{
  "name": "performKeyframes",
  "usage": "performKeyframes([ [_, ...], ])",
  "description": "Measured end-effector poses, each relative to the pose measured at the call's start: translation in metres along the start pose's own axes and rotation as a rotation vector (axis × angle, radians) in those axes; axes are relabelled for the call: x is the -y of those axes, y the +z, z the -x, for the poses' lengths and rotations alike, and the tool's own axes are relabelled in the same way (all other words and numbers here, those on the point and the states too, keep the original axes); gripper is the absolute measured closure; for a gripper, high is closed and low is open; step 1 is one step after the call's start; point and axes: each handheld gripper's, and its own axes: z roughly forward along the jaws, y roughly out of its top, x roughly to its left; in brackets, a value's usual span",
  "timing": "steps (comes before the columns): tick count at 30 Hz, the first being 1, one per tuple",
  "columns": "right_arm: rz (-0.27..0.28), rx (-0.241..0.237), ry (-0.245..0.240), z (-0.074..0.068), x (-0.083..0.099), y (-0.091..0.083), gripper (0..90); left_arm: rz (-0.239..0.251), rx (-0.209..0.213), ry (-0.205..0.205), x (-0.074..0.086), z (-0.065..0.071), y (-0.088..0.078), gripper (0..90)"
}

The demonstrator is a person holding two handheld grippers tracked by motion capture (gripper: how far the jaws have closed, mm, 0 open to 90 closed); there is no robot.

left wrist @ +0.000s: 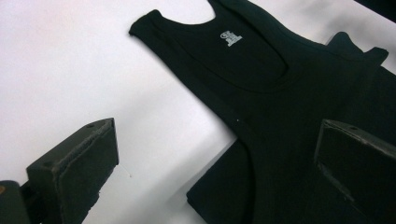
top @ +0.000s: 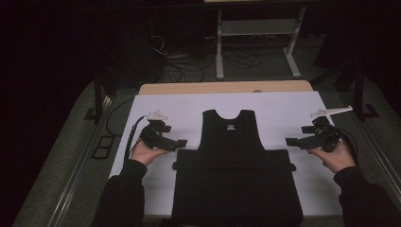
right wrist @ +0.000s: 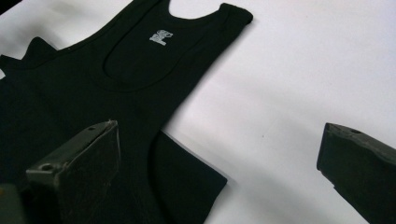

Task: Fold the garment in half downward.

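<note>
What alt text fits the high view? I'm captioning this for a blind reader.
A black tank top lies flat on a white table, its lower part over a wider black folded garment. A person's hands hold the left gripper and right gripper, both open, at its sides.

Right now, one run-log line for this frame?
left gripper: open, beside top | right gripper: open, beside top | black tank top: flat on white table cover, ungrasped
</note>
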Motion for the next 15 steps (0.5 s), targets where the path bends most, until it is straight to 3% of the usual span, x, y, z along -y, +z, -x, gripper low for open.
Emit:
performKeyframes([
  [15, -0.009, 0.000, -0.029, -0.002, -0.016, 0.003, 0.0, -0.008, -0.026, 0.032, -0.012, -0.001, 0.003, 0.0],
])
